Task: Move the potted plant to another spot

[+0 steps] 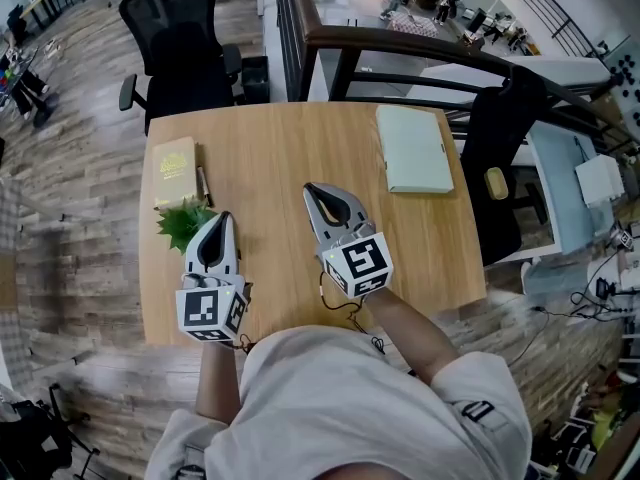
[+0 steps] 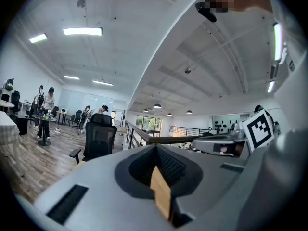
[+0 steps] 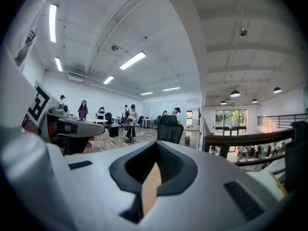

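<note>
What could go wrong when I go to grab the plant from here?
The potted plant stands close to the left edge of the table, beside the left gripper; a sideways nudge might tip it off. That gripper's jaws are together, so reaching in unopened would push it. The book crowds it behind.

Seemingly open tabletop — book, notebook flanking

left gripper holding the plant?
No, the left gripper has its jaws together with nothing between them, and the potted plant stands on the table beside it.
</note>
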{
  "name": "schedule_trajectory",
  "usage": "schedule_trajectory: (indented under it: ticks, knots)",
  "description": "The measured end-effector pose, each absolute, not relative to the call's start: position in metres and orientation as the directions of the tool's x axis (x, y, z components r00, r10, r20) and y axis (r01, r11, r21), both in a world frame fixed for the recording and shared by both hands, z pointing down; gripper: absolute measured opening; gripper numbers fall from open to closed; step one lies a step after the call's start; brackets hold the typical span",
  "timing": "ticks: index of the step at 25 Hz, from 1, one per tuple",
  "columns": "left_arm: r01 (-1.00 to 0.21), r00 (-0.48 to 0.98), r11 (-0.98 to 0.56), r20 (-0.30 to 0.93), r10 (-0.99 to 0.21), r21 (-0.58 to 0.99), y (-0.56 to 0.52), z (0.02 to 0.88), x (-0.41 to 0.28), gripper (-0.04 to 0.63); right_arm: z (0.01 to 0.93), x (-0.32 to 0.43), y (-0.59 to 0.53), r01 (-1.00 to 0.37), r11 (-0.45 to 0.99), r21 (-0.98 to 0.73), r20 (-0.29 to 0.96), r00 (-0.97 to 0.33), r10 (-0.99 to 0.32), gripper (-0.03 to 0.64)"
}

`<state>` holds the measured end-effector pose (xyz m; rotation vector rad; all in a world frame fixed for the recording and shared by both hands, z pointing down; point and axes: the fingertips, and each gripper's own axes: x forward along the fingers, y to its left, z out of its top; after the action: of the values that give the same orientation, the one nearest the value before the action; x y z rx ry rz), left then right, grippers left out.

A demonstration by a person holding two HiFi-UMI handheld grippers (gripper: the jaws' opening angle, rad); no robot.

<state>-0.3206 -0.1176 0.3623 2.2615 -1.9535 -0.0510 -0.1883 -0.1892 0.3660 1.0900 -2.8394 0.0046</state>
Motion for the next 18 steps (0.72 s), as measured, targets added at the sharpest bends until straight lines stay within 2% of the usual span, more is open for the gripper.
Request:
schedule_trajectory:
  ticks: [18]
  knots:
    - [-0.98, 0.159, -0.147, 0.085, -0.984, 0.138, -0.1193, 0.3652, -0.3175, 0.012, 0.3601, -0.1896, -0.1857, -0.649, 0.76, 0.039, 0.078, -0.756, -0.65, 0.003]
